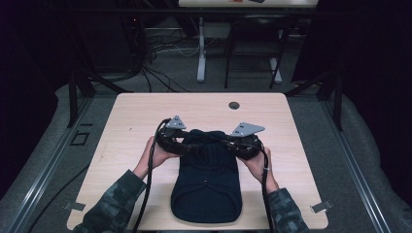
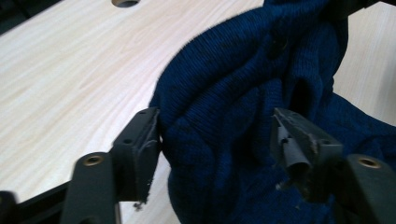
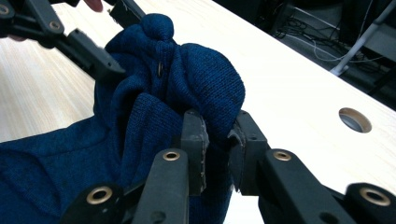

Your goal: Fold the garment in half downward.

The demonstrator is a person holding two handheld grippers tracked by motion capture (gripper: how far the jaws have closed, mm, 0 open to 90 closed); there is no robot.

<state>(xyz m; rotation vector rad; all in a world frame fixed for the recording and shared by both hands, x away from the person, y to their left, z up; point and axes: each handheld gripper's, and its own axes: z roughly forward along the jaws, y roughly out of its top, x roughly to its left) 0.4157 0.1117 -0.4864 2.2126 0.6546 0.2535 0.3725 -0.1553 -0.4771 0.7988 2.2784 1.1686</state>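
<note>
High view: the dark blue knit garment (image 1: 206, 182) lies on the table (image 1: 131, 116), near of its round hole (image 1: 234, 105). Left gripper view: left gripper (image 2: 217, 140) spread around bunched knit. Right gripper view: right gripper (image 3: 217, 140) pinching a fold

**Dark blue knit between parted jaws**

The left gripper (image 2: 217, 149) has its two black jaws standing apart, low in the frame, at seven and at four o'clock. The bunched dark blue knitted garment (image 2: 243, 93) fills the gap between them; the seven o'clock pad touches its edge. The light wooden table (image 2: 70, 70) spreads toward ten o'clock, with a round hole (image 2: 125, 2) at eleven o'clock.
</note>
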